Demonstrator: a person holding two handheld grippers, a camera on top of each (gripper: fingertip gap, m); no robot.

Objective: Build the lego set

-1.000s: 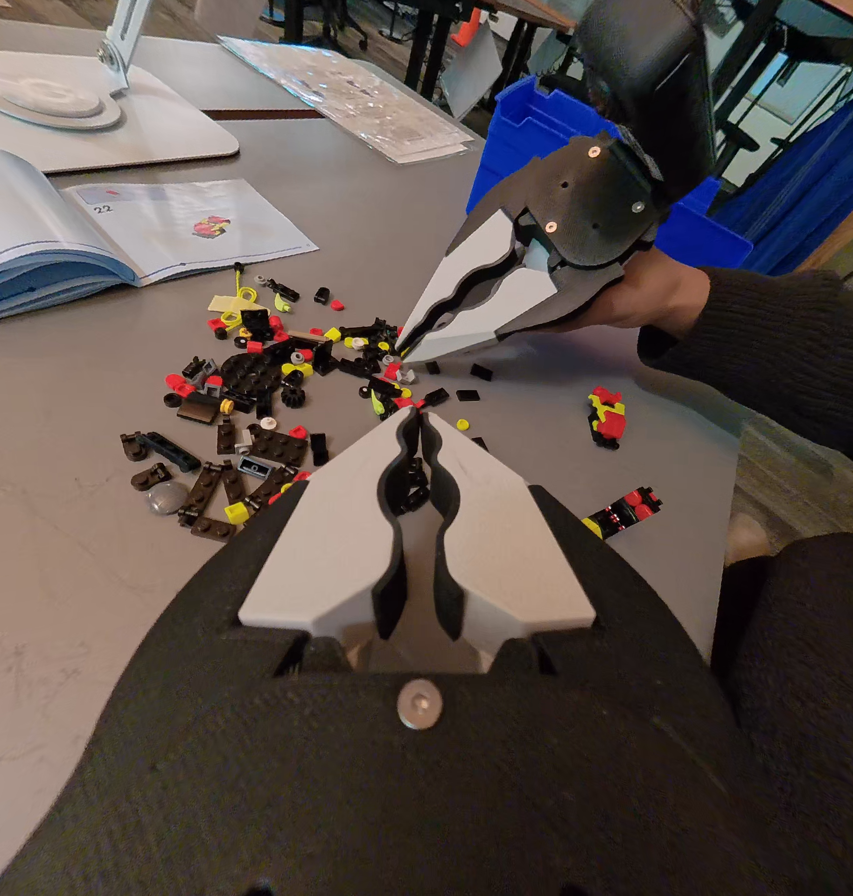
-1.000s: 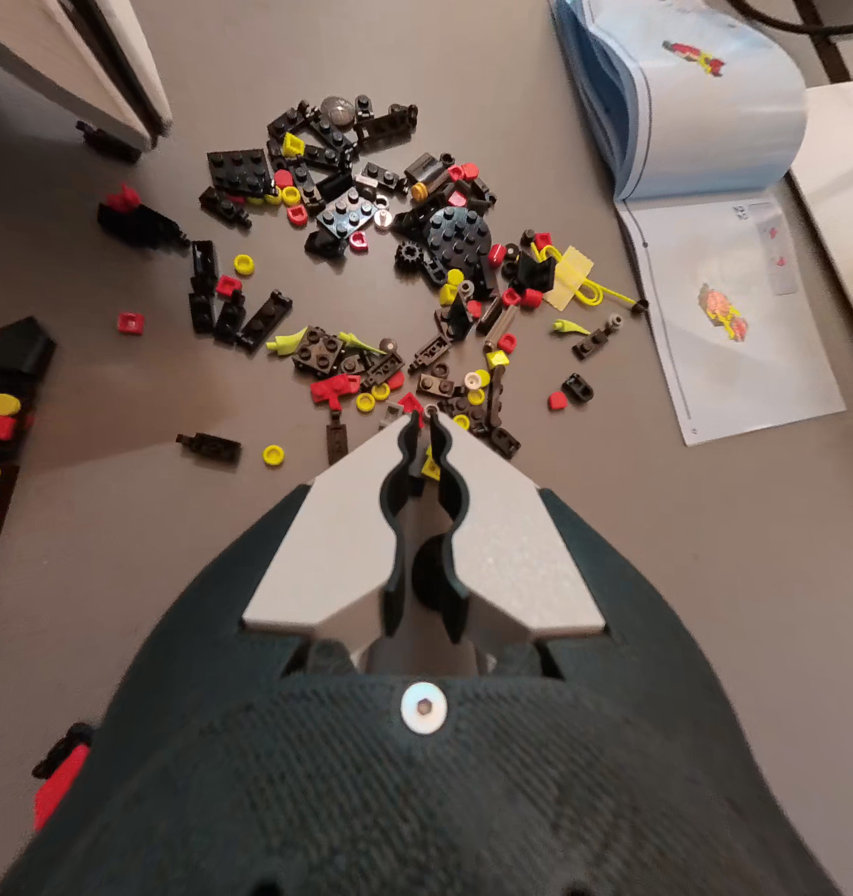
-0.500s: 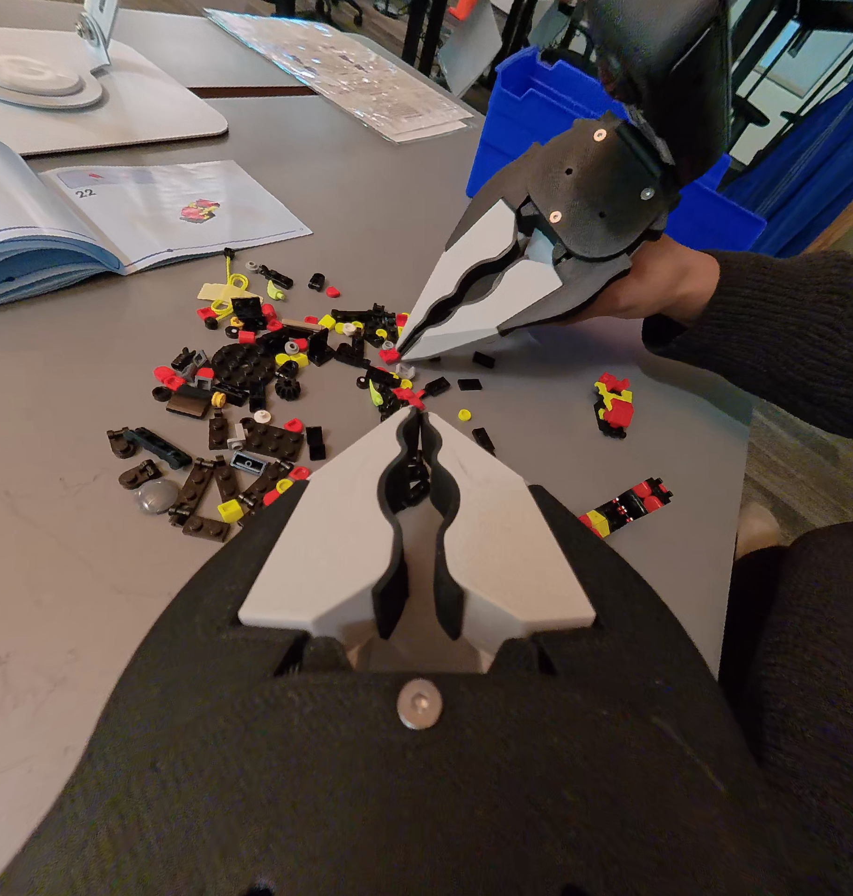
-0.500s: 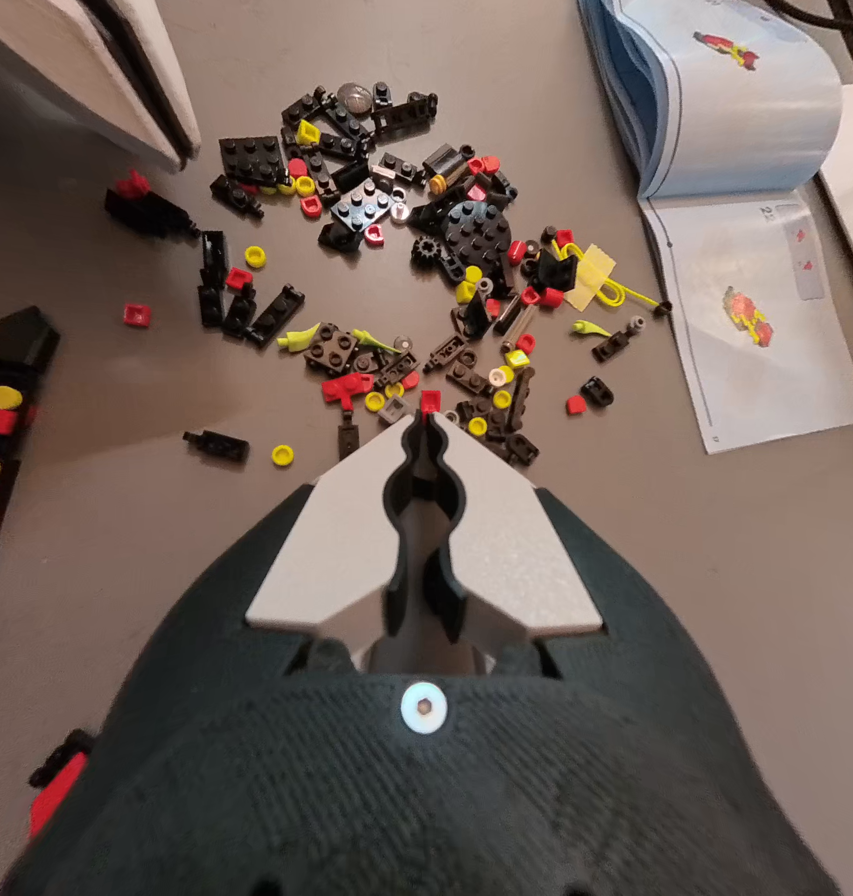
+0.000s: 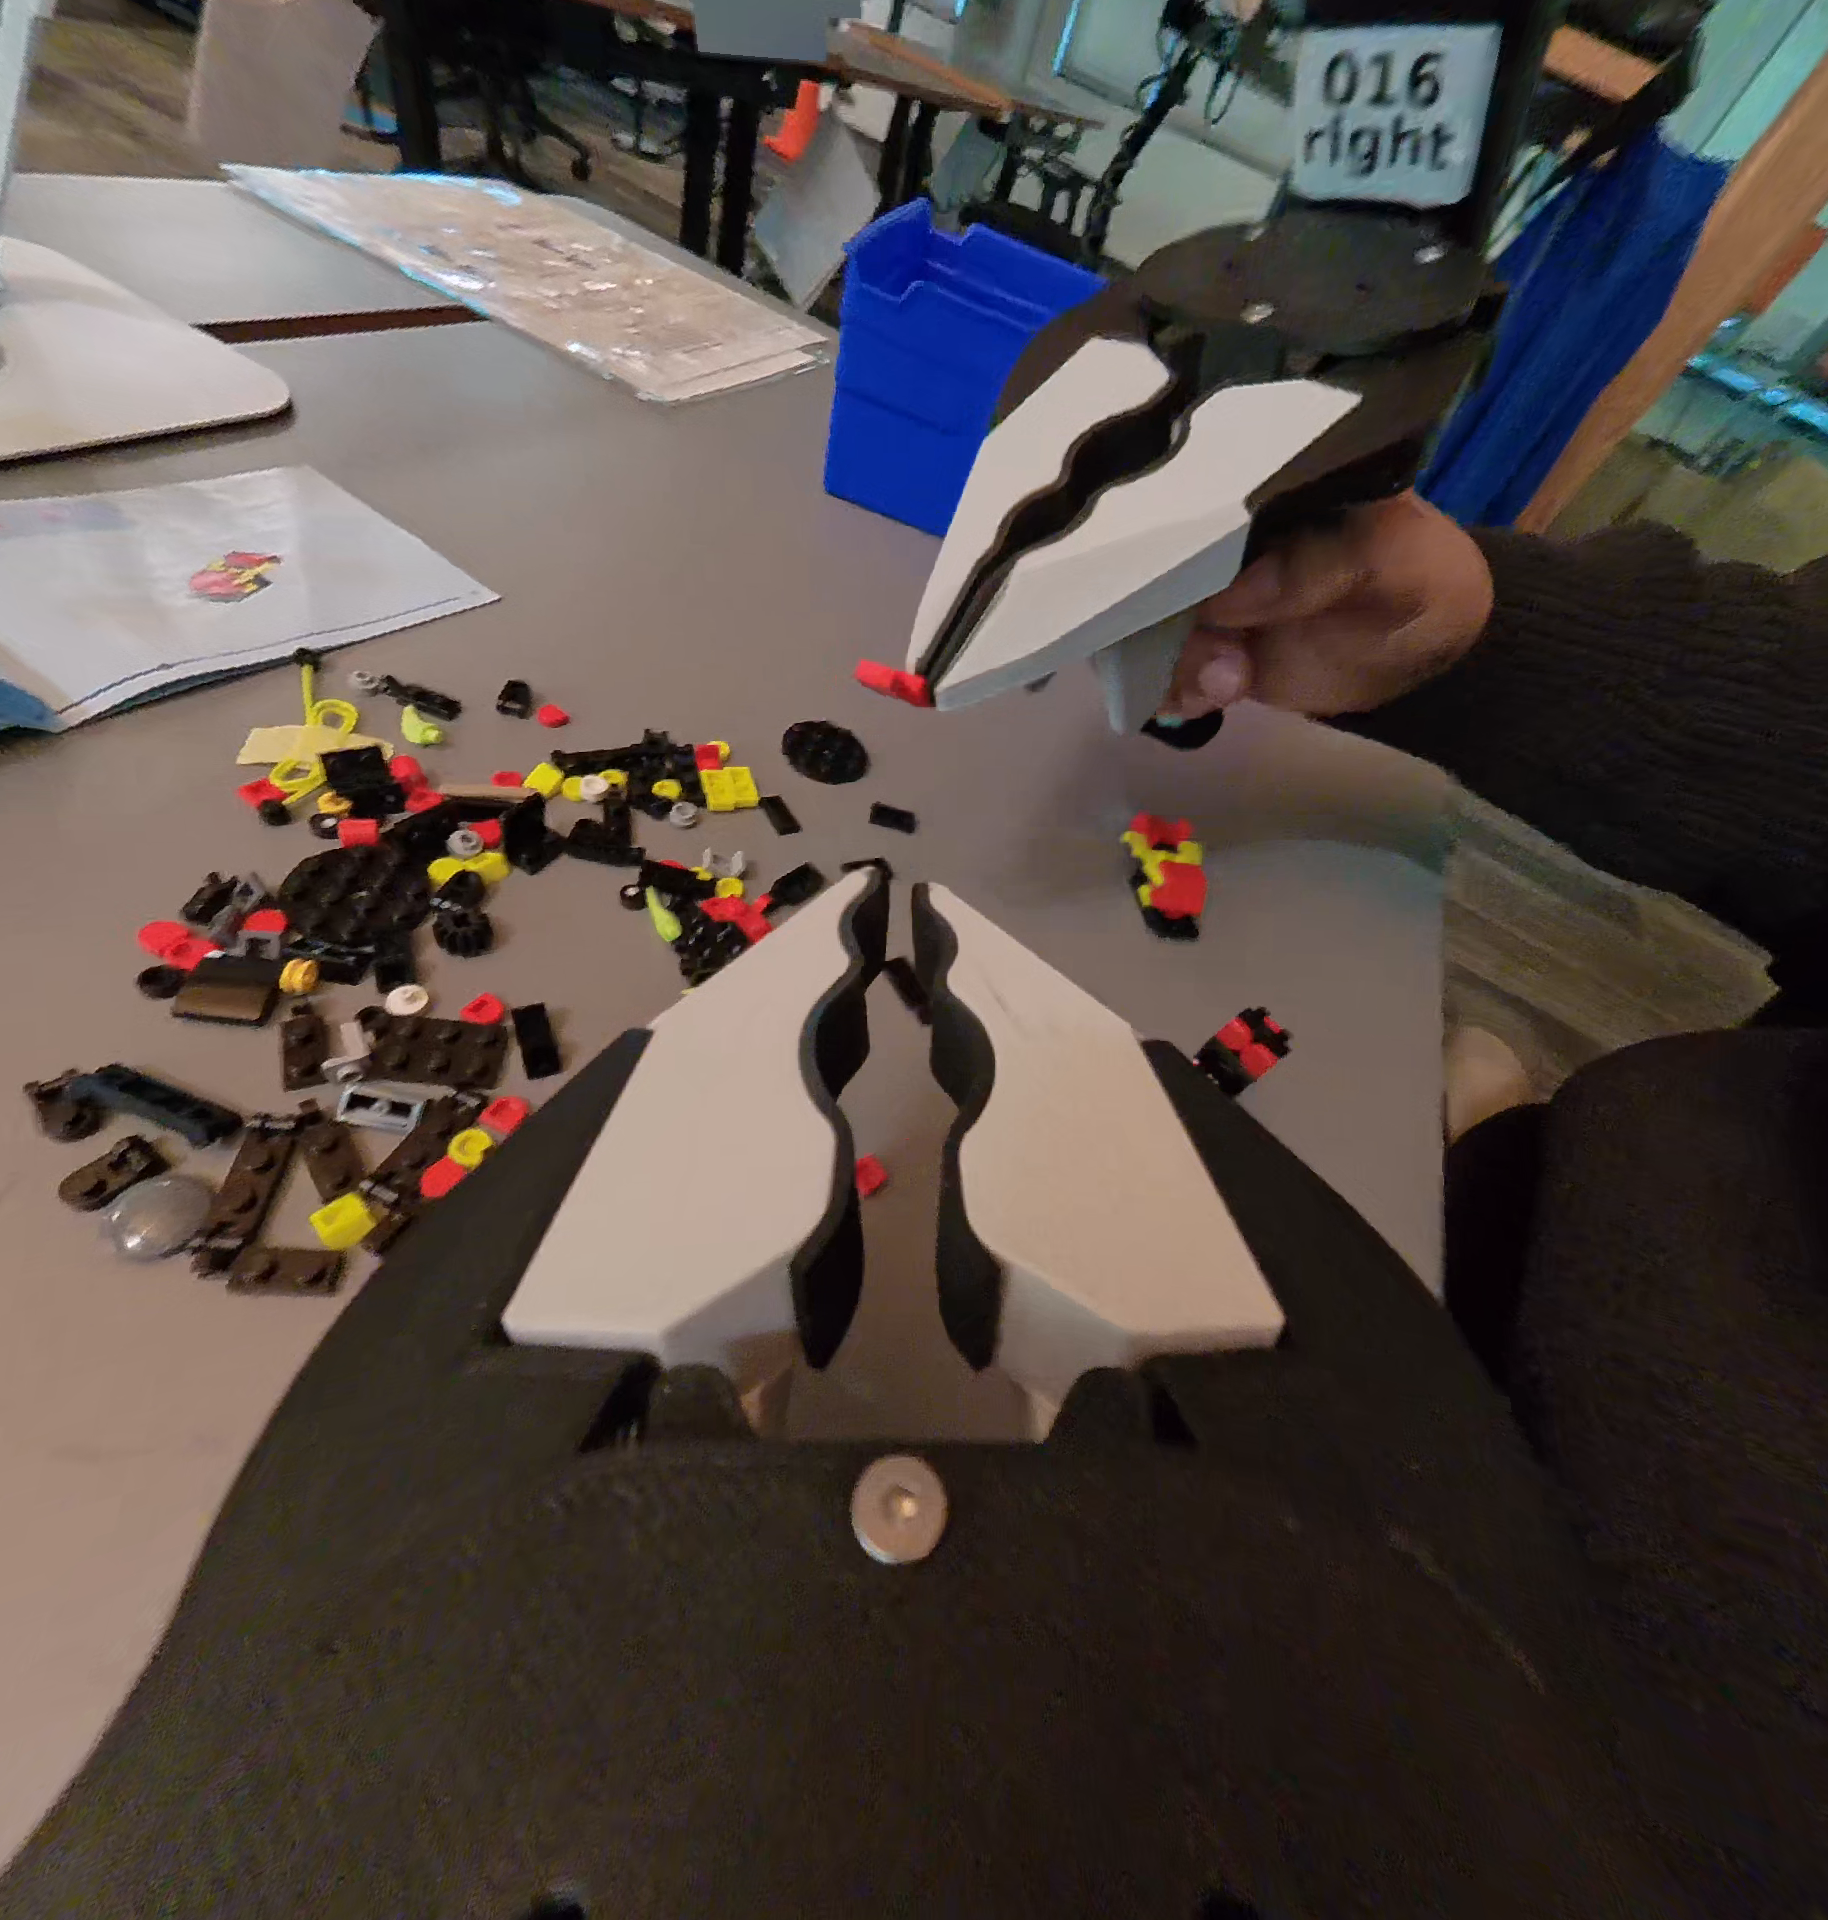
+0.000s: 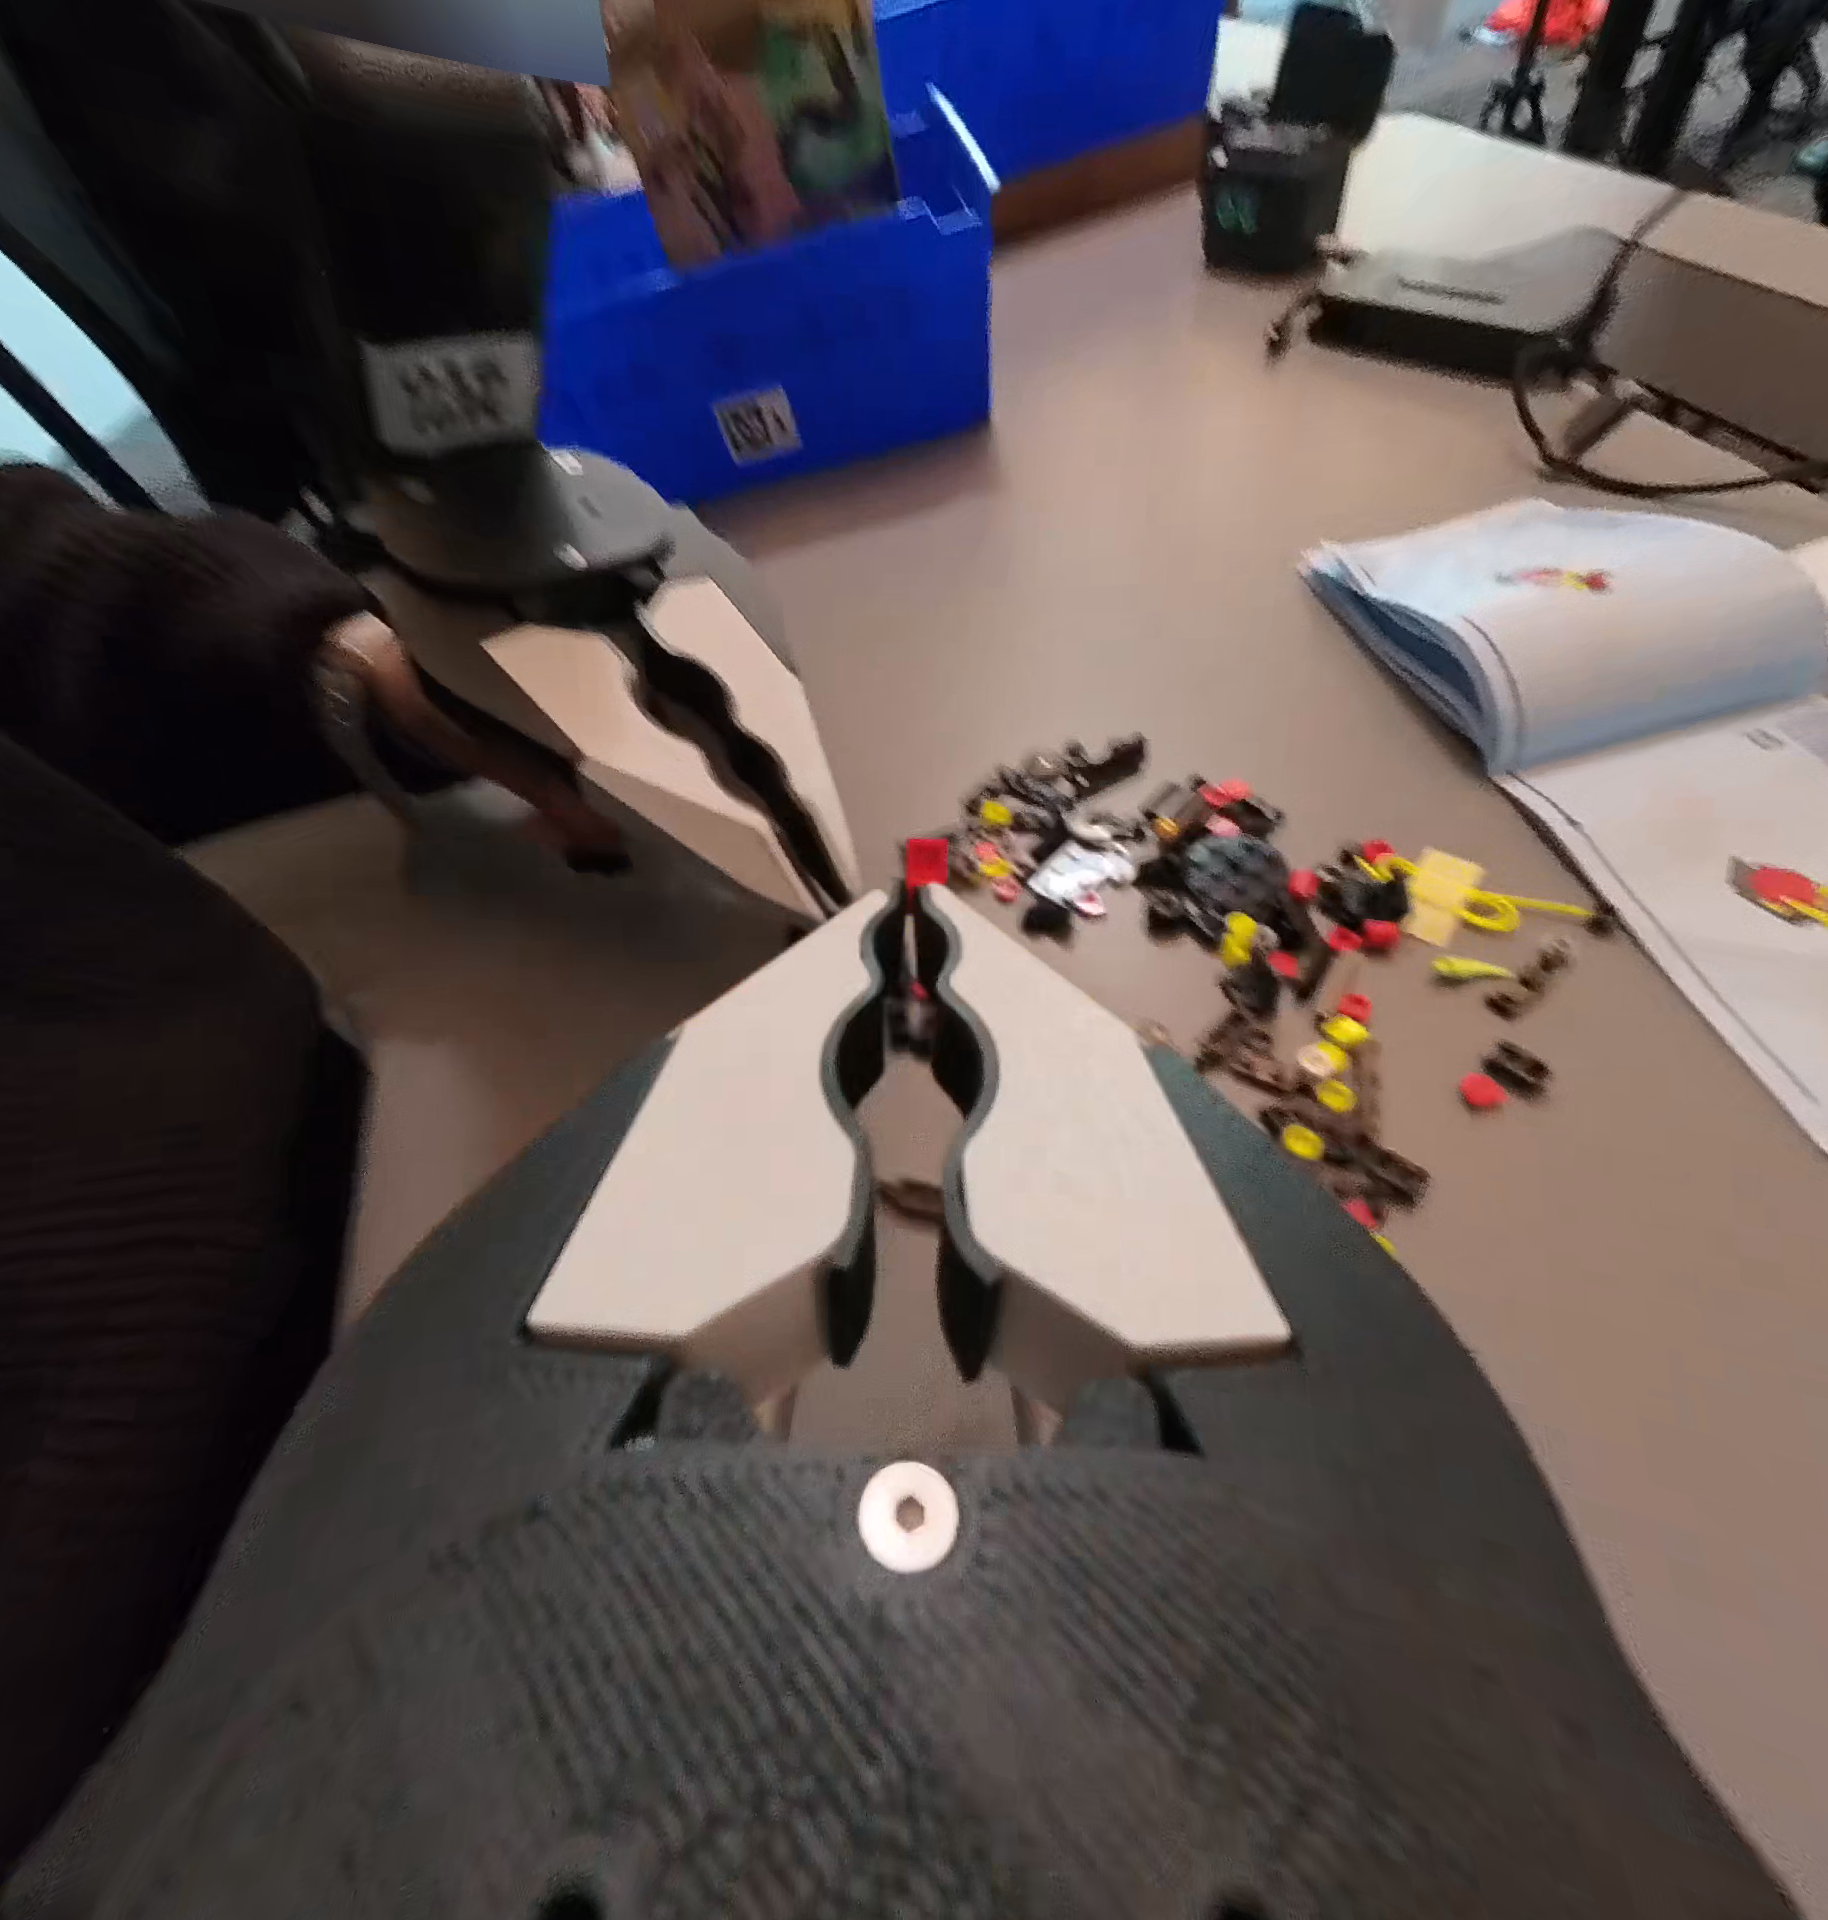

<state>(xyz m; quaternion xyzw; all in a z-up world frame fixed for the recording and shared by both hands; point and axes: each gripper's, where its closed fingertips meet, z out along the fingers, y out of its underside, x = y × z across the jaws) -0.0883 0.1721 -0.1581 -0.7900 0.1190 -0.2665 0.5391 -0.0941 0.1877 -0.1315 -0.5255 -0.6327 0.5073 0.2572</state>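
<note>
Wide grey table spread out here, an open instruction booklet off to the far side and a blue bin at the back. Across the middle lies the scatter of loose lego pieces, black, red and yellow, with two small part-built assemblies, one red and yellow and one black and red, sitting apart from the heap near the table edge. Up in the air, the right gripper is clenched on a small red piece, only the very tips pinching it, lifted clear of the table above the pile. The left gripper hangs low over the near edge of the scatter, its jaws a little apart and nothing between them.

The worry: that red piece is held by a sliver at the tip, so a twist or a bump against the other gripper could flick it out and back into the pile. And if it is pressed onto an assembly off-square, I'd expect it to skid rather than seat
</note>
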